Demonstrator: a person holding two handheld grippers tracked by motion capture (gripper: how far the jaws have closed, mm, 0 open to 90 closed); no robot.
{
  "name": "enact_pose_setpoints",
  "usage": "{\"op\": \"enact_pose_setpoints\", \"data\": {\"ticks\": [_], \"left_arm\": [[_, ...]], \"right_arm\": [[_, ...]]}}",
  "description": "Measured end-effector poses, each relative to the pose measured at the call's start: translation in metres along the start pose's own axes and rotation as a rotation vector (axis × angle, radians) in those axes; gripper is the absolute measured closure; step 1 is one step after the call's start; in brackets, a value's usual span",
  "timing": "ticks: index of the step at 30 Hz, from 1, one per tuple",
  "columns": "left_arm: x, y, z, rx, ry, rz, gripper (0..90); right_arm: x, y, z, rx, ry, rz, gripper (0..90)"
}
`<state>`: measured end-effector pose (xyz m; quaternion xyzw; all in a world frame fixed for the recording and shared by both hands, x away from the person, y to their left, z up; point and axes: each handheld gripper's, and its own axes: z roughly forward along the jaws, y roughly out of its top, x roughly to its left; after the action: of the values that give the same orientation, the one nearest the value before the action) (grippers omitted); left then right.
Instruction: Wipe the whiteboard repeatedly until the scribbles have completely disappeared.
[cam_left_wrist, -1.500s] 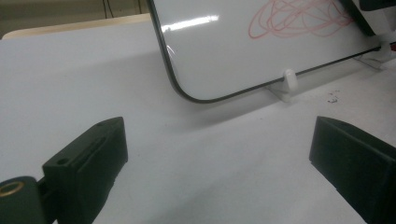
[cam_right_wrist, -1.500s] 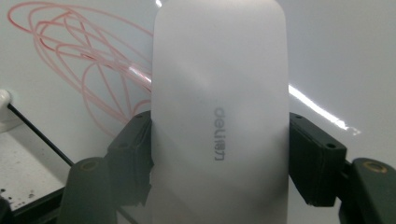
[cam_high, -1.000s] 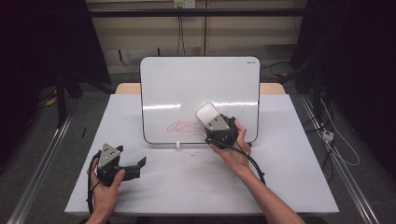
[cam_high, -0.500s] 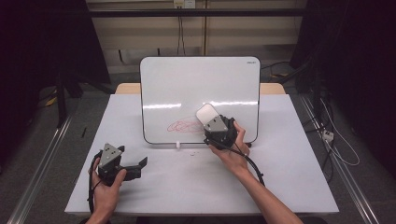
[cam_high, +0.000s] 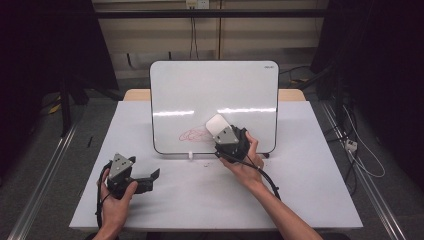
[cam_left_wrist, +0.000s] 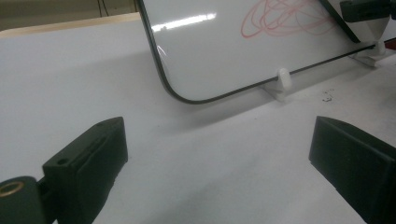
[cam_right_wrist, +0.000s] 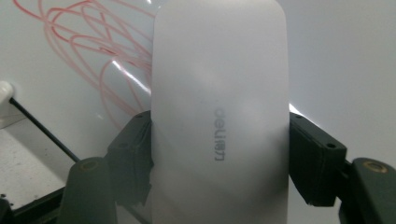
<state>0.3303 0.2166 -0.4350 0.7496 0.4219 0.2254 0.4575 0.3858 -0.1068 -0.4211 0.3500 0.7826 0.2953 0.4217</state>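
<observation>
right gripper (cam_high: 220, 131) clamps eraser (cam_right_wrist: 219, 112) at whiteboard (cam_high: 215, 85) | red scribble (cam_high: 195, 134) mostly unwiped | left gripper (cam_high: 150, 177) released, idle

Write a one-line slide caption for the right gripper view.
Right gripper clamps a white eraser against the whiteboard, beside a red scribble.

I note one small shift across the second: my right gripper (cam_high: 226, 134), clamped on the white eraser (cam_high: 218, 125), has edged slightly left along the whiteboard (cam_high: 215, 90), bringing the eraser's left edge onto the right end of the red scribble (cam_high: 194, 134), just above the board's lower edge.
</observation>
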Motion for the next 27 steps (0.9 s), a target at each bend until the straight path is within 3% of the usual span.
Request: {"op": "enact_pose_setpoints", "data": {"ticks": [4, 10, 14, 18, 24, 27], "left_arm": [[0.000, 0.000, 0.000, -0.003, 0.003, -0.002, 4.5], [0.002, -0.001, -0.001, -0.002, 0.002, 0.004, 4.5], [0.003, -0.001, -0.002, -0.001, 0.005, 0.001, 4.5], [0.003, -0.001, -0.002, -0.005, 0.005, 0.000, 4.5], [0.003, -0.001, -0.003, -0.001, 0.011, 0.002, 4.5], [0.003, -0.002, -0.003, -0.003, 0.011, 0.000, 4.5]], "right_arm": [[0.012, 0.000, 0.001, -0.001, 0.022, -0.060, 31.7], [0.008, 0.001, 0.001, 0.002, 0.039, -0.053, 31.7], [-0.006, 0.002, 0.001, -0.004, 0.023, -0.011, 31.8], [-0.033, 0.001, -0.001, -0.003, -0.011, 0.043, 31.8], [-0.053, -0.002, -0.003, 0.002, -0.038, 0.072, 31.8], [-0.072, -0.003, -0.005, 0.003, -0.067, 0.116, 31.8]]}}
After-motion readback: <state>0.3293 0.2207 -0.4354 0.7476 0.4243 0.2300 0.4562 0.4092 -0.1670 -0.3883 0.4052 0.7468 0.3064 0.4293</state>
